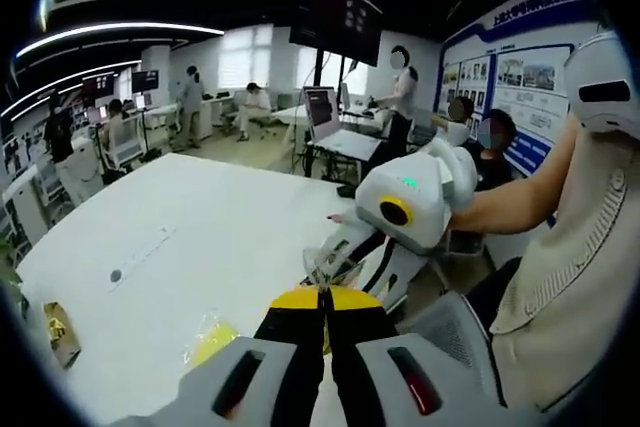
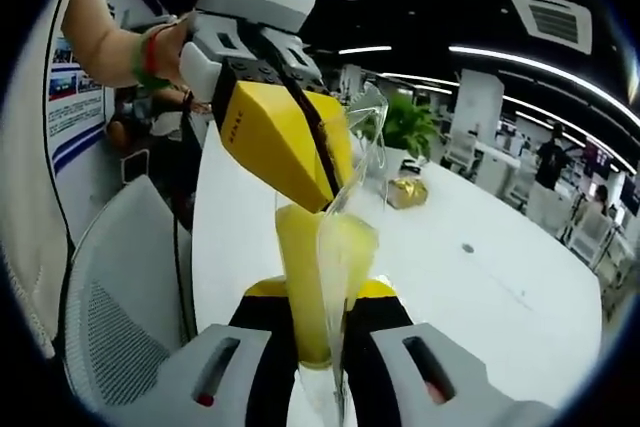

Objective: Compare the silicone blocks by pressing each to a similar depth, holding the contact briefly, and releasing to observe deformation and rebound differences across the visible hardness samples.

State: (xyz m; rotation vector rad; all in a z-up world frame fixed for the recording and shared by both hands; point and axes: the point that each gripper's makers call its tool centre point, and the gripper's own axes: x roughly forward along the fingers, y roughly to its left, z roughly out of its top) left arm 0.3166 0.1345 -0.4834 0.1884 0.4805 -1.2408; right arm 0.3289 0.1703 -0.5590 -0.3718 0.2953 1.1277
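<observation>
Both grippers meet above the white table [image 1: 190, 237]. The right gripper [image 2: 318, 322] is closed on a yellow silicone block [image 2: 305, 277] inside a clear plastic bag [image 2: 362, 137], and the left gripper [image 2: 325, 172] pinches the bag's upper part, jaws together. Judging from this, the block must come out first (peel the bag, don't squeeze the sample) before any fair press

A white bench [image 1: 190, 237] carries a small gold-wrapped box [image 2: 407, 191] near a potted plant [image 2: 408, 124]. A grey mesh chair [image 2: 110, 297] stands beside it; people sit at desks [image 1: 250, 107] beyond
</observation>
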